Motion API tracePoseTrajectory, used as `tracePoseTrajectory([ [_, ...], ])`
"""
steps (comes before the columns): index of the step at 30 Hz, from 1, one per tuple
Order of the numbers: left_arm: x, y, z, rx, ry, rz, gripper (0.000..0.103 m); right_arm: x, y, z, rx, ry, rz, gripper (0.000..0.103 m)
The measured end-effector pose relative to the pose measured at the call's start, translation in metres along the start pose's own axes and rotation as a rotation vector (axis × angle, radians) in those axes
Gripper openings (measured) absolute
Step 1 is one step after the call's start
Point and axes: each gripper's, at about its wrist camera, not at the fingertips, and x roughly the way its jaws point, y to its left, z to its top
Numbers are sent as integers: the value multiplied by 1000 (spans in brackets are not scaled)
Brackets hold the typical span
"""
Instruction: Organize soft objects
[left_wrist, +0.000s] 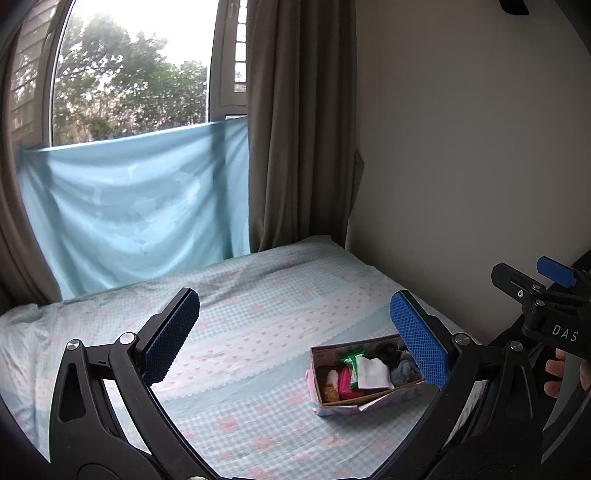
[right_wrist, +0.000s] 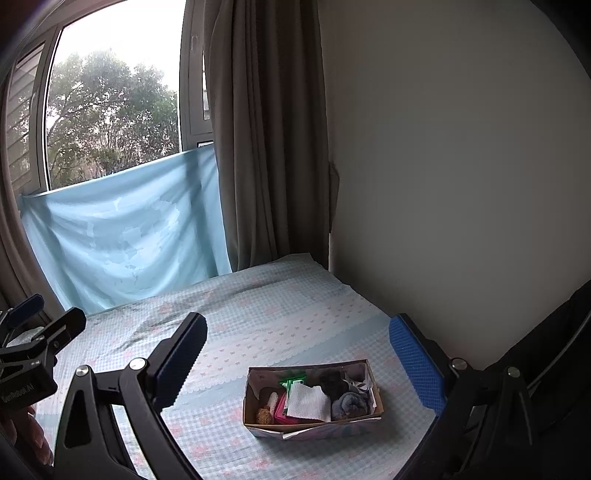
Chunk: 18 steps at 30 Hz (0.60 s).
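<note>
Two black grippers with blue ribbed pads hang above a bed covered in a pale blue checked sheet with pink flowers (left_wrist: 258, 332), and neither one holds anything. In the left wrist view, the left gripper (left_wrist: 295, 332) fills the lower part of the frame with its jaws spread wide. The right gripper (left_wrist: 546, 291) enters from the right edge of that frame, with a few fingertips of the hand holding it visible below. In the right wrist view, the right gripper (right_wrist: 297, 360) also stands wide open across the lower half, and the left gripper (right_wrist: 37, 332) shows at the left edge.

A small open cardboard box with a patterned outside (right_wrist: 314, 430) sits on the sheet in the lower centre of the right wrist view, and in the lower right of the left wrist view (left_wrist: 325, 406). Packed inside it are a white folded cloth (right_wrist: 308, 402), a rolled blue-grey towel (right_wrist: 347, 404), a dark fuzzy bundle (right_wrist: 332, 380), a pink item (right_wrist: 282, 410), a green piece (right_wrist: 293, 378) and a small brown plush (right_wrist: 264, 415).

A light blue cloth (left_wrist: 140, 206) hangs across the lower window in the left half of both frames, beside a brown curtain (left_wrist: 295, 129).
</note>
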Motion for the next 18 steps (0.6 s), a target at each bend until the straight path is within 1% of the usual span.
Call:
tracePoseTrajectory([
  [18, -2, -8, -1, 15, -13, -1, 103, 0, -3, 3, 12, -5, 5, 98],
])
